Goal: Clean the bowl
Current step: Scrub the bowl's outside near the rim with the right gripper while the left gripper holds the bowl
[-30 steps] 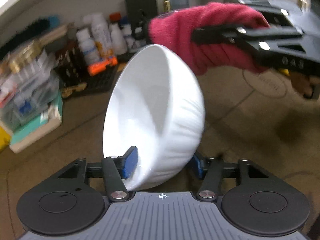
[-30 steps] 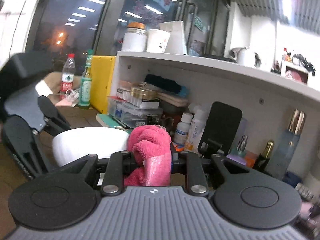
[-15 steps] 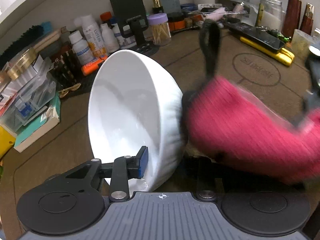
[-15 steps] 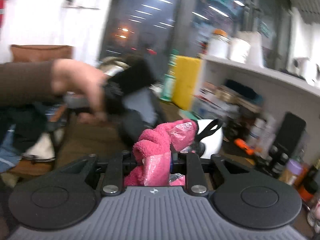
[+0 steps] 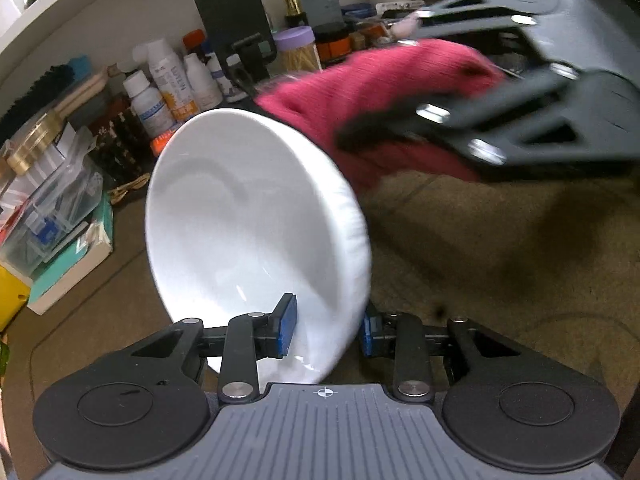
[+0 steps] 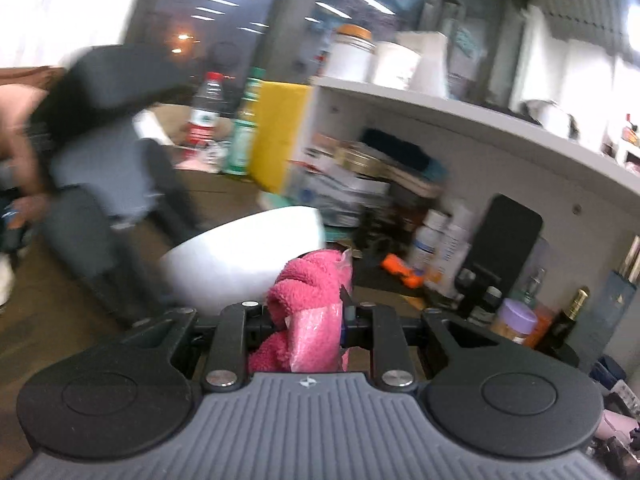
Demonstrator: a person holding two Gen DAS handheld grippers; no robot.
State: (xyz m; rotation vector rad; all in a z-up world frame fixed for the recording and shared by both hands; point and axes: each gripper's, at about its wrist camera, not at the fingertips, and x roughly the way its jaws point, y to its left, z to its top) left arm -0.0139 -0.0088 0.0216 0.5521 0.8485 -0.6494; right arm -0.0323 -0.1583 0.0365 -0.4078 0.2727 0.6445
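My left gripper (image 5: 326,326) is shut on the rim of a white bowl (image 5: 248,232), holding it tilted on edge above the brown table, its opening facing left. My right gripper (image 6: 310,320) is shut on a pink cloth (image 6: 312,300). In the left wrist view the cloth (image 5: 376,92) presses against the bowl's outer upper right side, with the right gripper (image 5: 404,130) behind it, blurred. In the right wrist view the bowl (image 6: 244,252) sits just ahead and left of the cloth.
Bottles (image 5: 160,84), a black phone stand (image 5: 236,20), boxes (image 5: 52,216) and jars crowd the back of the table under a white shelf (image 6: 480,120). The brown mat (image 5: 500,264) lies to the right of the bowl.
My right gripper has swung the pink cloth from low at the bowl's right side up to its upper outer side. The bowl stays held and tilted.
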